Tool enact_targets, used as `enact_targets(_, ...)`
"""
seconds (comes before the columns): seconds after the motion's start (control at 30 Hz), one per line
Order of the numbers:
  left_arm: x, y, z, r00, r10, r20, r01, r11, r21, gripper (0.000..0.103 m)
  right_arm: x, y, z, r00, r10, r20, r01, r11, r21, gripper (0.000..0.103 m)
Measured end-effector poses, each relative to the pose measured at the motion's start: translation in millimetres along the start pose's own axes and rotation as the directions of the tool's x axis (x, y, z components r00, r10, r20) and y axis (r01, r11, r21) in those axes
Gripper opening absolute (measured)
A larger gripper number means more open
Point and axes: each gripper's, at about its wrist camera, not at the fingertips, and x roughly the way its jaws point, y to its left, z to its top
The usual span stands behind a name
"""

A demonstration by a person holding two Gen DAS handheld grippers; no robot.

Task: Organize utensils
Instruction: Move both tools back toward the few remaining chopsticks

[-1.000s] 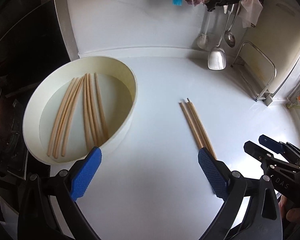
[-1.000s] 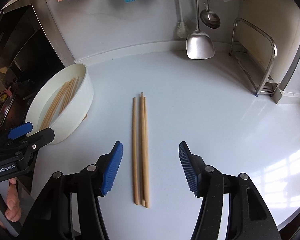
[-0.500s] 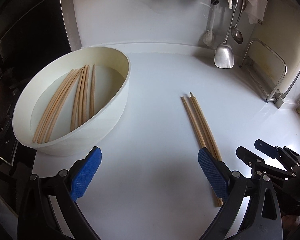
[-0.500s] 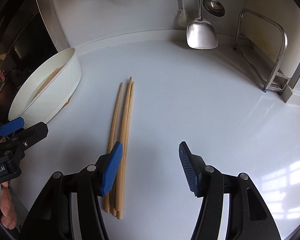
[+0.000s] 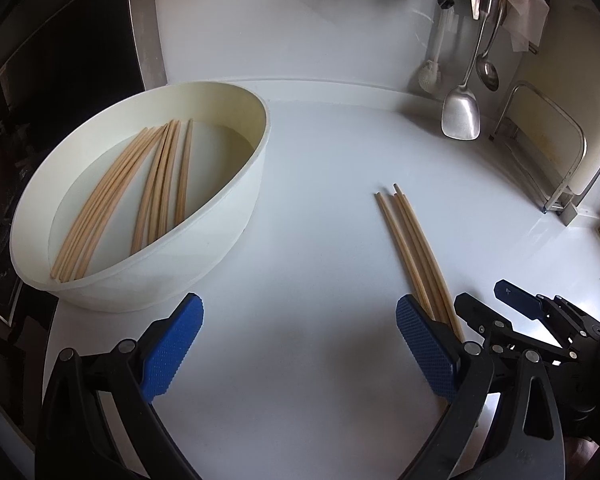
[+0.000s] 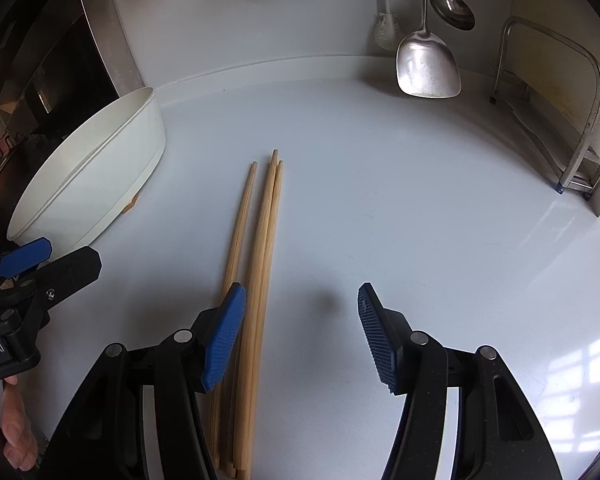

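A: Where do the loose chopsticks [image 6: 256,264] lie against the right gripper [image 6: 302,336]?

B: Flat on the white counter [image 6: 380,200], tips pointing toward the back wall. Their near ends run under and just beside the gripper's left blue pad [image 6: 224,340]. One stick sits outside that pad; the others fall just inside the gap, hard against its left edge. The right pad has only bare counter before it.

A: And the jaws?

B: Spread about halfway, closed on nothing. I cannot tell whether the left pad touches the wood or hangs above it.

A: The left gripper [image 5: 300,344]?

B: Jaws wide apart, empty, over bare counter. The white bowl [image 5: 228,216] stands just beyond its left pad, with more chopsticks [image 5: 140,196] lying inside. The loose chopsticks pass behind its right pad [image 5: 426,344], outside the gap.

A: So the two grippers are close?

B: Side by side, with the loose chopsticks between them. A hand [image 6: 16,428] shows on the left gripper's handle in the right wrist view.

A: Anything else nearby?

B: A metal spatula [image 6: 428,64] and a ladle [image 6: 452,4] hang on the back wall, well apart from the chopsticks.
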Motion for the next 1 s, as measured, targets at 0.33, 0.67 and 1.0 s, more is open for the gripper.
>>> enact_targets(0.33,11.3,-6.7,-3.9,0.999,-0.025,-0.032,0.025,1.000,-0.008,0.095,10.1,1.6,0.1,0.999,-0.033,0.001,0.033,0.999,-0.037,0.056)
enact_targets(0.67,21.5,-27.0,-4.0,0.997,-0.048,-0.053,0.048,0.999,-0.002,0.095,7.8,-25.4,-4.6,0.998,-0.059,0.010,0.059,0.998,0.012,0.056)
enact_targets(1.0,34.6,-41.6,-1.0,0.998,-0.030,-0.060,0.030,1.000,0.004,0.095,1.6,-49.1,-7.1,0.999,-0.030,0.023,0.029,0.998,0.059,0.057)
